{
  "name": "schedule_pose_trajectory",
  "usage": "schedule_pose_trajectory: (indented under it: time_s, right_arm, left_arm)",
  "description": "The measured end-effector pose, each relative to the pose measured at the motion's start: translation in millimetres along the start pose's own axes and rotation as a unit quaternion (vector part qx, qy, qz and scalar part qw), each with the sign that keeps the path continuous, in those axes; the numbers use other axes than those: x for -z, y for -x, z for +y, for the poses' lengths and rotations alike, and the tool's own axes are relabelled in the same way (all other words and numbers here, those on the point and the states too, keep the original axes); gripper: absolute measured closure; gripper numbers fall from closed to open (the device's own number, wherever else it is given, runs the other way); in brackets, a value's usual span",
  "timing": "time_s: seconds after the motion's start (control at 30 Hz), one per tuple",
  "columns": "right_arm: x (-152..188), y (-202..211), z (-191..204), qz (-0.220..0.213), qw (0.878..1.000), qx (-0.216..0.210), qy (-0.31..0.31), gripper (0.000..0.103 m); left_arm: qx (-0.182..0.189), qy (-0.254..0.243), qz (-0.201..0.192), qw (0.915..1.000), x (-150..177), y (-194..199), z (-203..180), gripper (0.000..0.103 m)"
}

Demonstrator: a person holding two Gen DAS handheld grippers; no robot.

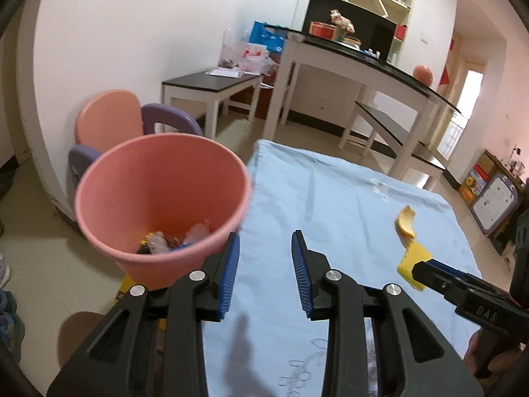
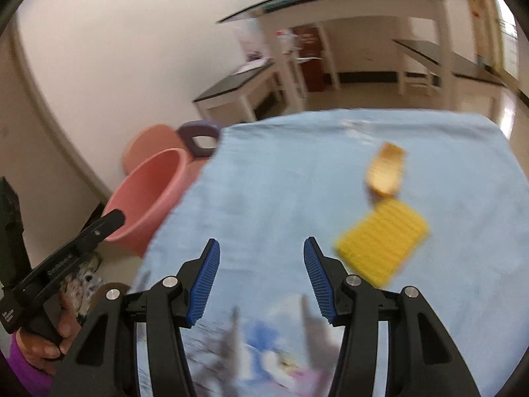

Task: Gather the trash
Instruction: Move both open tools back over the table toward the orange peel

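A pink bin [image 1: 162,198] stands off the left edge of the blue-clothed table [image 1: 330,192], with several scraps of trash [image 1: 175,241] at its bottom. My left gripper [image 1: 264,241] is open and empty over the table's left edge, right beside the bin's rim. On the cloth to the right lie an orange-yellow peel [image 2: 386,172] and a ribbed yellow sponge [image 2: 383,241], the peel just beyond the sponge. My right gripper [image 2: 261,248] is open and empty, with the sponge just right of its right finger. The right wrist view is blurred by motion.
A pink and purple child's chair [image 1: 109,119] stands behind the bin. Low dark-topped benches [image 1: 211,82] and a tall black-topped table [image 1: 363,59] fill the room beyond. A toy board [image 1: 496,198] leans at the far right. A hand in a purple sleeve [image 2: 36,347] holds the left gripper.
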State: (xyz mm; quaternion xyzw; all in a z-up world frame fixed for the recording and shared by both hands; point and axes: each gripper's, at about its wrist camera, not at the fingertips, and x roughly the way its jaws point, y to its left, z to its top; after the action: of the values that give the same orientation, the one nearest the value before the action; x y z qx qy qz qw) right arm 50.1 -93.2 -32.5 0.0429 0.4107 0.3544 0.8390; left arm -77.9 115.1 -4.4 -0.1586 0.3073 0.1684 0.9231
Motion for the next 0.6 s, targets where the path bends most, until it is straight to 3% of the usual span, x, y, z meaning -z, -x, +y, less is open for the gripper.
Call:
schedule_pose_trajectory:
  time_s: [0.33,0.6]
  right_arm:
    - [17,15,-61,-0.003,0.996,0.057,-0.072,0.051]
    - [13,0,-69,0.010,0.994,0.071,-0.080,0.051]
  left_arm:
    - [0.017,-0.025,0.019,0.9994,16,-6,-19,0.070]
    - [0.015,-0.024,0.027,0.9992,21,-8,-20,0.070]
